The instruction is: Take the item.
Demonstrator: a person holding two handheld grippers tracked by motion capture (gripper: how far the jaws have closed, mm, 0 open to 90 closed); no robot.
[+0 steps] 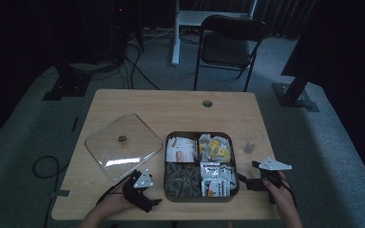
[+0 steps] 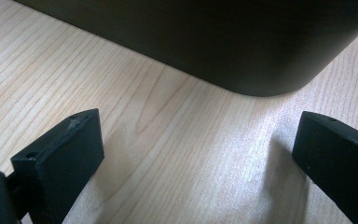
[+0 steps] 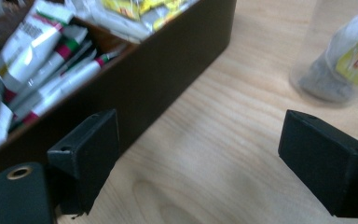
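Note:
A dark four-compartment box [image 1: 165, 166] of tea packets sits at the table's front centre. Its clear square lid [image 1: 123, 145] lies to the left, knob up. My left gripper [image 1: 147, 202] rests low on the table left of the box, open and empty; the left gripper view shows the box's dark rounded corner [image 2: 242, 51] just ahead of the jaws. My right gripper [image 1: 249, 179] is open beside the box's right wall [image 3: 168, 79]. White, red and green packets [image 3: 42, 60] fill the near compartment. A clear glass [image 3: 340, 60] holding a tea bag stands beyond the right jaw.
The glass [image 1: 251, 141] stands right of the box near the table's right edge. A cable hole [image 1: 207, 103] marks the far centre of the wooden table [image 1: 171, 109]. A folding chair [image 1: 228, 45] stands behind the table on carpet.

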